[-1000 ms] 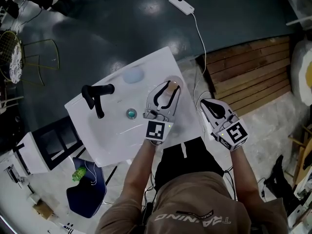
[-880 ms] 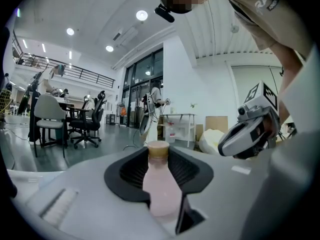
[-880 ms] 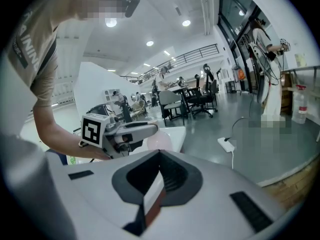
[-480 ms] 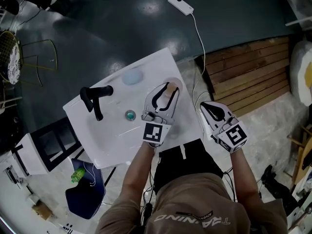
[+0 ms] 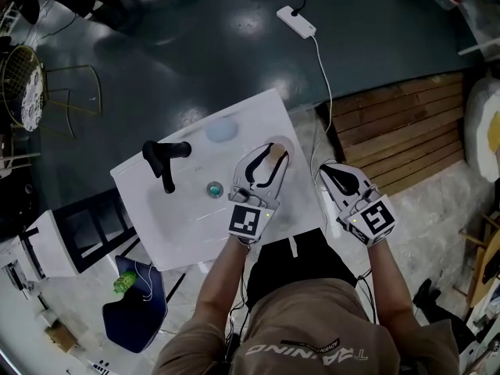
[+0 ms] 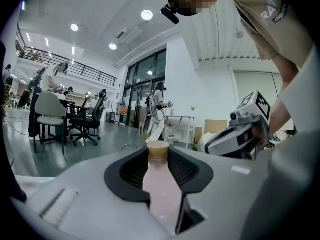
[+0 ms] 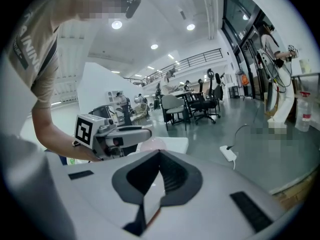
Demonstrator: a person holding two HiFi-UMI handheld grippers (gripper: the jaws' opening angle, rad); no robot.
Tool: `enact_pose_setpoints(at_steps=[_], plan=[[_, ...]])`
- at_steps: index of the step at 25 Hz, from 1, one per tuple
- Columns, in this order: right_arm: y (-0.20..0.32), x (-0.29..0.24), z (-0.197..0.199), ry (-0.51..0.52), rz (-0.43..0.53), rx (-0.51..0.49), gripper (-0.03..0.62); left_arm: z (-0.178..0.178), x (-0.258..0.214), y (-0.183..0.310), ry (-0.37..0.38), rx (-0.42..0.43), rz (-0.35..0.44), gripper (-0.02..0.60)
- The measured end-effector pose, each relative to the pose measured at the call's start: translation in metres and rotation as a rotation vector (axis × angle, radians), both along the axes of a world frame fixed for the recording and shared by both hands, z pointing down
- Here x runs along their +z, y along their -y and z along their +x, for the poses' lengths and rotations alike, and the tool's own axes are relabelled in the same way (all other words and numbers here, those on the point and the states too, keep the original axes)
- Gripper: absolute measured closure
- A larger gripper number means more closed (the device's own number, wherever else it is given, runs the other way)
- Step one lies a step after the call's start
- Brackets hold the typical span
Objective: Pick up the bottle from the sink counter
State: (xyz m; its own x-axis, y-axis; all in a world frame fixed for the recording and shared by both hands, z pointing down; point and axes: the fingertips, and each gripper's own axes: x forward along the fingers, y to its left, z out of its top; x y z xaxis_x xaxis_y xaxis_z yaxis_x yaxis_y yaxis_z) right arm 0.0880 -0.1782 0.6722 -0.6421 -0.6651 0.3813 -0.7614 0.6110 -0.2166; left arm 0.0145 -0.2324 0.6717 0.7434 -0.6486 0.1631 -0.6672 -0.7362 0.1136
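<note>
Left gripper [image 5: 272,150] is clamped on the bottle [image 6: 160,189] — pale pink body, tan cap, lying lengthwise between the ribbed pads with the cap out at the tips. Right gripper [image 7: 160,154] has its tips pressed together with nothing between them, hanging off the counter's right side and just apart from the left one. From above, the bottle is over the right-hand part of the white sink counter [image 5: 187,225], close to its edge; whether it's clear of the surface, can't tell from up here.

Now the surroundings, big to small. Dark glossy floor [image 5: 195,45] all round. Wooden boards [image 5: 398,123] laid out to the right of the counter, just beyond the right gripper. Black faucet [image 5: 164,161] on the counter's left side, well apart from the bottle. White power strip [image 5: 297,20] out on the floor past the counter's far corner. And smallest of the lot — the round drain [image 5: 214,188] in the basin, between faucet and left gripper.
</note>
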Motion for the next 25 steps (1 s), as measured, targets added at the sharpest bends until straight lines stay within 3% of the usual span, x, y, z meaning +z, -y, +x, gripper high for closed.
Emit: enact_pose_setpoints(at_steps=[7, 13, 25], plan=[[0.004, -0.033, -0.005, 0.007, 0.046, -0.022, 0.586, -0.006, -0.033, -0.007, 0.001, -0.019, 0.024, 0.454], [0.017, -0.067, -0.016, 0.082, 0.087, -0.040, 0.586, -0.024, -0.070, -0.008, 0.021, -0.048, 0.082, 0.453], [0.021, -0.132, -0.049, 0.076, 0.190, -0.196, 0.588, -0.062, -0.131, -0.009, 0.047, -0.129, 0.129, 0.453]])
